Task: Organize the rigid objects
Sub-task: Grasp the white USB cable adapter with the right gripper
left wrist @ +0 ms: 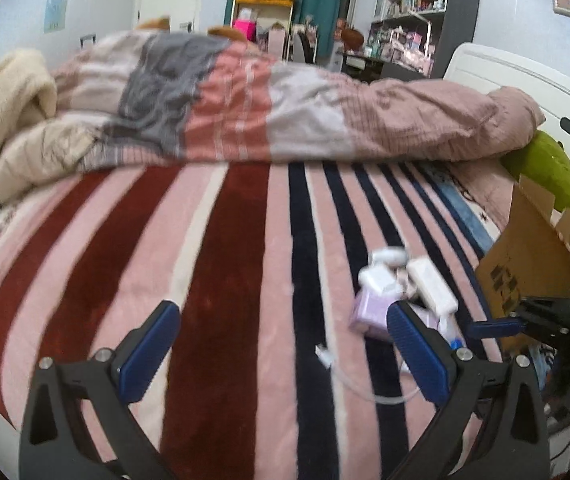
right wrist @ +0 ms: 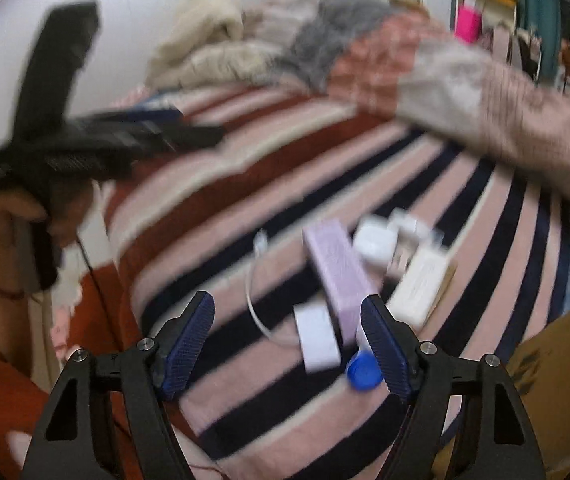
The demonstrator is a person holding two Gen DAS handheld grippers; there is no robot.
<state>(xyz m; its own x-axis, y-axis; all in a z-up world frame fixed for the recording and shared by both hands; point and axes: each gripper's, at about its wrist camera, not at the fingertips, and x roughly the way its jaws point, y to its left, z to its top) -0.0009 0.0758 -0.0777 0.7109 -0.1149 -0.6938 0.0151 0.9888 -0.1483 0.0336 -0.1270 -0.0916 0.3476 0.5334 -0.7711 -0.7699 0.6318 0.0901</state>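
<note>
Right wrist view shows the right claw (right wrist: 287, 334) wide and empty, with the long lilac box (right wrist: 335, 272) and small white boxes (right wrist: 317, 340) not yet tidied on the striped bed (right wrist: 485, 208).

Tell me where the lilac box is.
In the right wrist view the lilac box lies on the striped blanket, right of the white cable, with a small white box at its near end.

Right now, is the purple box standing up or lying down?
Lying down. The purple box rests flat on its long side on the striped blanket, among white boxes.
</note>
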